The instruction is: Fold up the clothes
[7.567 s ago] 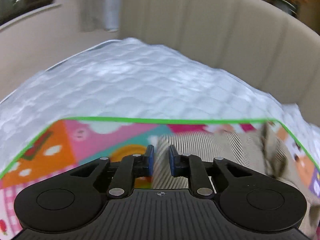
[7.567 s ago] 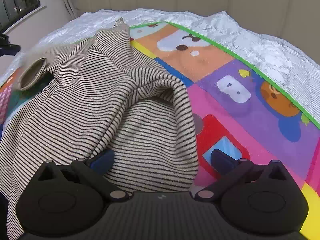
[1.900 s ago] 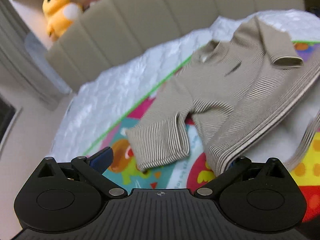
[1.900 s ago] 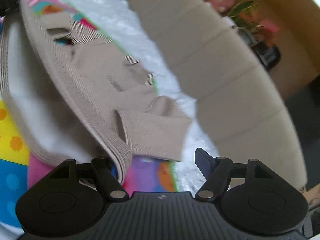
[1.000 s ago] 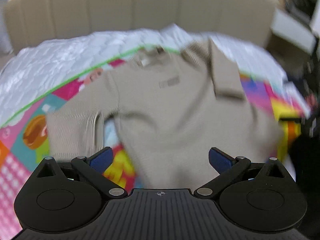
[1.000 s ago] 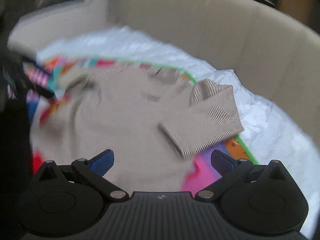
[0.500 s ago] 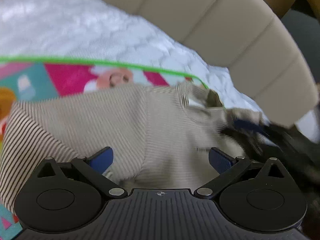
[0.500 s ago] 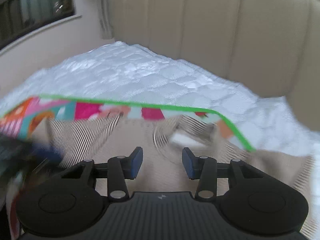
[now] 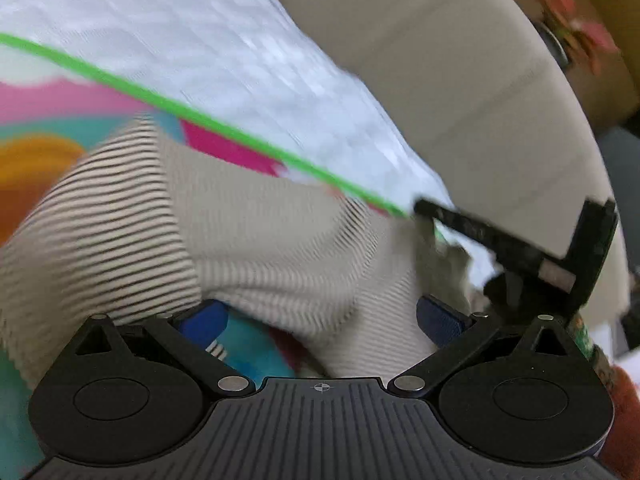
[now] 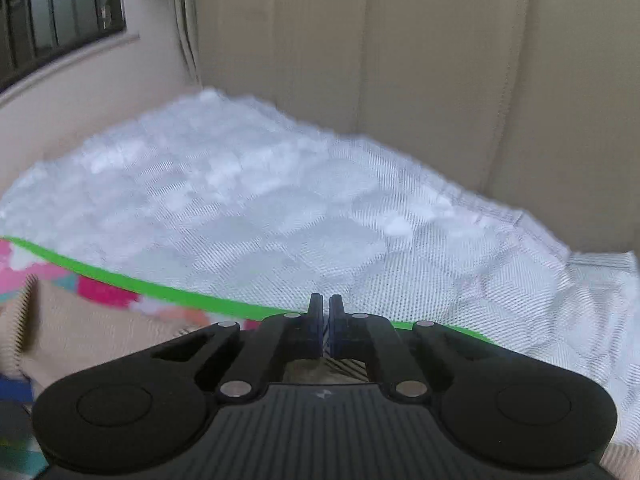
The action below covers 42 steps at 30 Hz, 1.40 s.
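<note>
The left gripper (image 9: pixel 320 316) has its blue-padded fingers (image 9: pixel 204 318) spread wide, and the striped beige sweater (image 9: pixel 256 240) lies bunched ahead of and between them, its ribbed fabric running down past the right-hand pad toward the gripper body. A sleeve with bolder dark stripes curves off to the left of the fingers. The sweater rests on a colourful play mat (image 9: pixel 36 100) with a green border, spread over a white quilted bed cover (image 9: pixel 224 52). Beyond the right-hand finger, the right gripper (image 9: pixel 520 248) appears as a dark blurred shape at the sweater's far edge.

In the right wrist view, the right gripper (image 10: pixel 325 330) has its fingers pressed nearly together — a sliver of striped cloth shows just behind the pads, pinched there. Beige sweater fabric (image 10: pixel 88 328) spreads left of the fingers; the bed cover (image 10: pixel 280 208) and a padded beige headboard (image 10: pixel 400 60) lie ahead.
</note>
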### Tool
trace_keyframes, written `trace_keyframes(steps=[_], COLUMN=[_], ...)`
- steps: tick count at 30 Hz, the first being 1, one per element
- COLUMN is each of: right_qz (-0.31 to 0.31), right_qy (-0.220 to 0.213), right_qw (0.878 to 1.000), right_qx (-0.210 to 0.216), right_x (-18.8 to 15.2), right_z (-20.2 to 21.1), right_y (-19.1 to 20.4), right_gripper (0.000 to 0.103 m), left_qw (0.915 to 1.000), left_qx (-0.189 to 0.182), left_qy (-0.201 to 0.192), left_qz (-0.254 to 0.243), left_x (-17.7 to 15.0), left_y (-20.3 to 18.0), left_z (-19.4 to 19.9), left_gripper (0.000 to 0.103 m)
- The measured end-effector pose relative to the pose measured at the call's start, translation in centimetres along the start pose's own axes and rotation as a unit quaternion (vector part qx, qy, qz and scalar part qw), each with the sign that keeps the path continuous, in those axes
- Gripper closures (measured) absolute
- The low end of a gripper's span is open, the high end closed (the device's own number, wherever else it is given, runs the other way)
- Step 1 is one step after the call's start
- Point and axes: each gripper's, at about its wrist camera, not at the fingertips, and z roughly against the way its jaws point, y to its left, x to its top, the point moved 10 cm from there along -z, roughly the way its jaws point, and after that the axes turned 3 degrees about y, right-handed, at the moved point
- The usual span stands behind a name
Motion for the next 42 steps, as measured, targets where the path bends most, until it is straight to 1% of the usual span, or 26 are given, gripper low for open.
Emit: trace_keyframes(steps=[1, 2, 4, 5, 6, 8, 10, 12, 13, 16, 18, 19, 20, 21, 22, 23, 26, 30, 31, 33, 34, 37, 39, 40, 42], right_qz=[-0.001, -0.003, -0.006, -0.002, 0.006, 0.030, 0.052, 0.070, 0.079, 0.110, 0.147, 0.163, 0.171, 0.172, 0.166, 0.149, 0.101, 0.035, 0.022, 0.007, 0.004, 0.017, 0.026, 0.031, 0.040], right_qy=[0.001, -0.006, -0.020, -0.029, -0.039, -0.052, -0.047, -0.025, -0.011, 0.039, 0.053, 0.054, 0.051, 0.050, 0.049, 0.043, -0.001, -0.059, -0.075, -0.110, -0.121, -0.122, -0.123, -0.123, -0.124], right_qw=[1.000, 1.000, 1.000, 1.000, 0.999, 0.998, 0.996, 0.995, 0.994, 0.989, 0.981, 0.977, 0.974, 0.972, 0.972, 0.972, 0.972, 0.964, 0.963, 0.967, 0.969, 0.976, 0.980, 0.982, 0.985], right_qx=[-0.007, -0.008, -0.008, -0.005, -0.006, -0.024, -0.046, -0.065, -0.071, -0.088, -0.118, -0.130, -0.140, -0.150, -0.161, -0.175, -0.210, -0.255, -0.257, -0.231, -0.218, -0.179, -0.154, -0.141, -0.115], right_x=[-0.2, -0.4, -0.7, -1.1, -1.7, -4.0, -7.3, -11.1, -13.0, -18.3, -20.4, -21.0, -21.2, -21.1, -20.6, -19.5, -14.4, -7.8, -6.1, -2.4, -0.9, 1.2, 2.6, 3.3, 4.7], right_z=[0.0, 0.7, 2.7, 4.7, 6.9, 11.3, 15.1, 17.7, 18.7, 19.5, 18.5, 17.9, 17.6, 17.4, 17.3, 17.8, 21.2, 25.9, 27.0, 28.8, 29.1, 27.0, 25.6, 24.9, 23.6], right_y=[-0.3, -0.6, -1.1, -1.3, -1.5, -2.2, -2.9, -3.5, -3.6, -2.9, -2.7, -2.8, -3.1, -3.6, -4.3, -5.5, -8.9, -13.5, -13.9, -12.5, -11.5, -7.4, -4.6, -3.2, -0.5], right_gripper=[0.097, 0.095, 0.089, 0.075, 0.055, 0.035, 0.032, 0.022, 0.021, 0.021, 0.022, 0.024, 0.043, 0.073, 0.086, 0.092, 0.092, 0.093, 0.093, 0.093, 0.093, 0.093, 0.093, 0.093, 0.093], left_qw=[1.0000, 0.9999, 0.9997, 0.9995, 0.9994, 0.9993, 0.9993, 0.9992, 0.9991, 0.9988, 0.9987, 0.9987, 0.9986, 0.9983, 0.9977, 0.9969, 0.9933, 0.9863, 0.9839, 0.9787, 0.9756, 0.9629, 0.9542, 0.9510, 0.9479], left_qx=[-0.001, -0.002, 0.008, 0.013, 0.015, 0.016, 0.017, 0.020, 0.023, 0.031, 0.033, 0.034, 0.035, 0.037, 0.040, 0.045, 0.067, 0.107, 0.116, 0.125, 0.125, 0.142, 0.161, 0.167, 0.170], left_qy=[-0.006, -0.011, -0.024, -0.028, -0.030, -0.033, -0.034, -0.035, -0.034, -0.034, -0.035, -0.037, -0.040, -0.043, -0.049, -0.056, -0.087, -0.126, -0.135, -0.158, -0.170, -0.215, -0.237, -0.244, -0.251], left_qz=[0.004, 0.003, -0.007, -0.010, -0.011, -0.007, -0.001, 0.005, 0.008, 0.018, 0.015, 0.007, -0.003, -0.014, -0.024, -0.030, -0.034, -0.001, 0.011, 0.042, 0.058, 0.081, 0.086, 0.089, 0.098], left_x=[0.2, 0.3, 0.5, 0.7, 0.7, 0.9, 1.1, 1.1, 1.1, 0.9, 0.6, 0.3, 0.1, -0.2, -0.3, -0.3, 0.5, 2.2, 2.6, 3.4, 3.8, 4.9, 5.6, 5.9, 6.2], left_y=[0.3, 0.3, 0.2, 0.3, 0.3, 0.6, 0.6, 0.6, 0.6, 0.6, 0.1, -0.3, -0.8, -1.2, -1.6, -1.8, -1.5, 0.6, 1.3, 2.7, 3.3, 4.7, 5.6, 6.0, 6.9], left_z=[-0.1, -0.2, -0.3, -0.4, -0.4, -0.4, -0.1, 0.3, 0.5, 1.2, 1.9, 2.3, 2.8, 3.4, 4.0, 4.6, 6.1, 7.4, 7.8, 9.0, 9.8, 12.5, 13.8, 14.3, 14.9], left_gripper=[0.000, 0.000, 0.000, 0.000, 0.000, 0.000, 0.000, 0.000, 0.000, 0.000, 0.000, 0.000, 0.000, 0.000, 0.000, 0.000, 0.000, 0.000, 0.000, 0.000, 0.000, 0.000, 0.000, 0.000, 0.000])
